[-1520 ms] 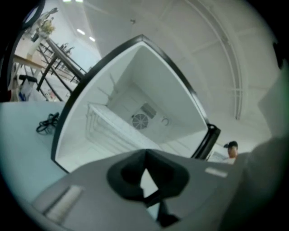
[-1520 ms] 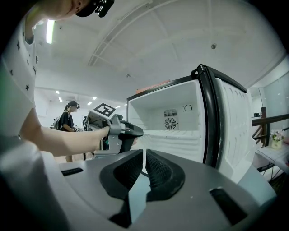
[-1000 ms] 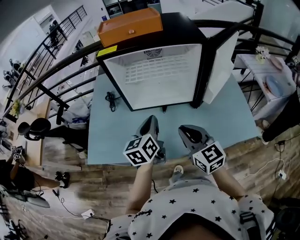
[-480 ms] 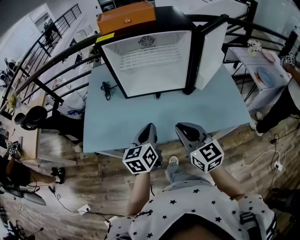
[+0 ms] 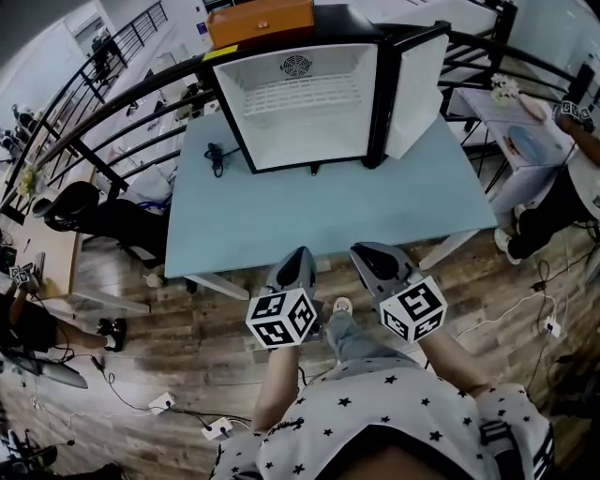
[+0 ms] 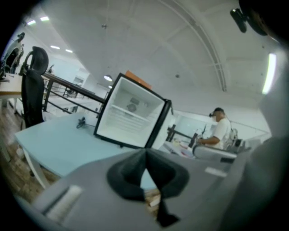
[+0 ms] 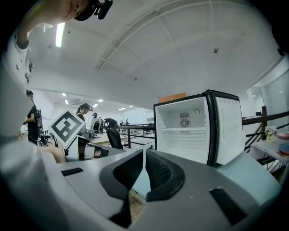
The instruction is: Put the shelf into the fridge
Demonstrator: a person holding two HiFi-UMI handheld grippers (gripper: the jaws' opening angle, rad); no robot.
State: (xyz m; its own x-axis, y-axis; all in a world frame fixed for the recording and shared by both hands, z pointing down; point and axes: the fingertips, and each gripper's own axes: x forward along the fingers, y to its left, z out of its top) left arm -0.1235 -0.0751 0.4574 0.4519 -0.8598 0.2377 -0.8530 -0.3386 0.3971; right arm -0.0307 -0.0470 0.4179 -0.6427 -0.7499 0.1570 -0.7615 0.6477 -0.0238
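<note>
Backing off from the table is the change: a second ago both tongs hung over its near edge, and now they hover above the wooden floor, just short of that edge. The fridge now lies farther off, toward the top of the head view. It has not shifted on the table; it stands at the far side with its door swung wide open to the right. The left tongs are pressed together with nothing between them, which the left gripper view confirms, the dark pads meeting along a thin seam. The right tongs are likewise pressed together on nothing, their ribbed pads all but touching in the right gripper view. The two tongs are side by side, near each other, both aimed toward the fridge. The shelf is already inside the fridge: a white wire rack lying level across the upper part of the compartment, just below the round fan grille on the back wall. The right gripper view shows it spanning from wall to wall. An orange box with a small knob on its front rests on top of the fridge, closed. A black cable lies coiled on the table beside the fridge's left side.
</note>
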